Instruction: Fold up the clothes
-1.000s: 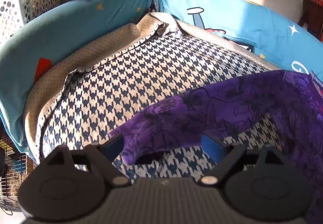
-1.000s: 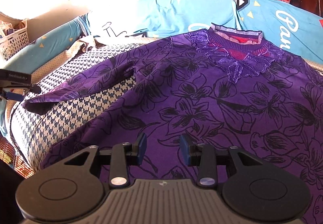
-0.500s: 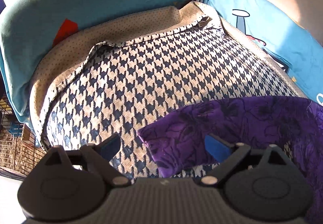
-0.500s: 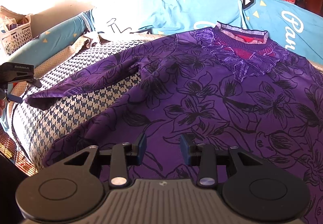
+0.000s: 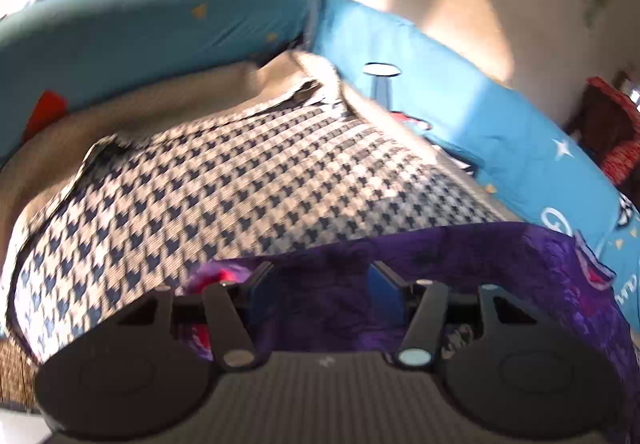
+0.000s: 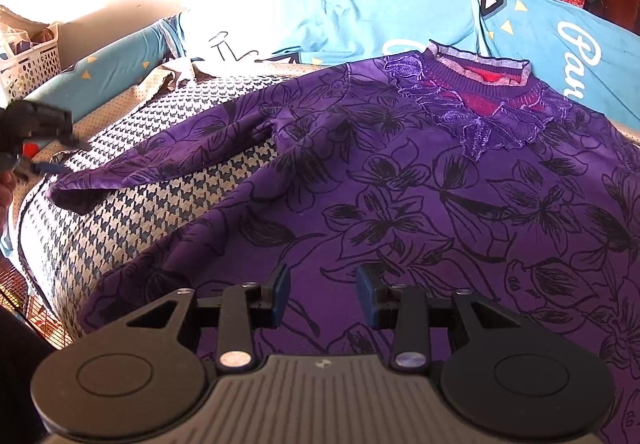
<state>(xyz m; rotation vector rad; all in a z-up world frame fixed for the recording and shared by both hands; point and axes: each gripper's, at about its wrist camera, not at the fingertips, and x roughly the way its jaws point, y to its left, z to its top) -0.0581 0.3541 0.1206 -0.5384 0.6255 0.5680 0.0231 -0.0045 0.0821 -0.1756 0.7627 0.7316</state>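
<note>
Purple floral top (image 6: 400,184) lay spread on the houndstooth cover (image 6: 132,212). Left gripper (image 5: 320,290), blurred, was closing around the sleeve end (image 5: 328,276); contact unclear. Right gripper (image 6: 322,294) hovered parted above the hem, grasping nothing.

Home: sofa (image 6: 360,16) (laundry basket (image 6: 32,64)).

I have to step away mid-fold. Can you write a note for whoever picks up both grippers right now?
Left gripper: jaws closing around the purple top's sleeve cuff; grip not confirmed.
Right gripper: jaws part open, hovering over the top's lower body, holding nothing.
Purple floral top: spread front up on the houndstooth cover, collar toward the blue cushions.
Done: top laid flat.
Left: every fold, starting with this sleeve.
</note>
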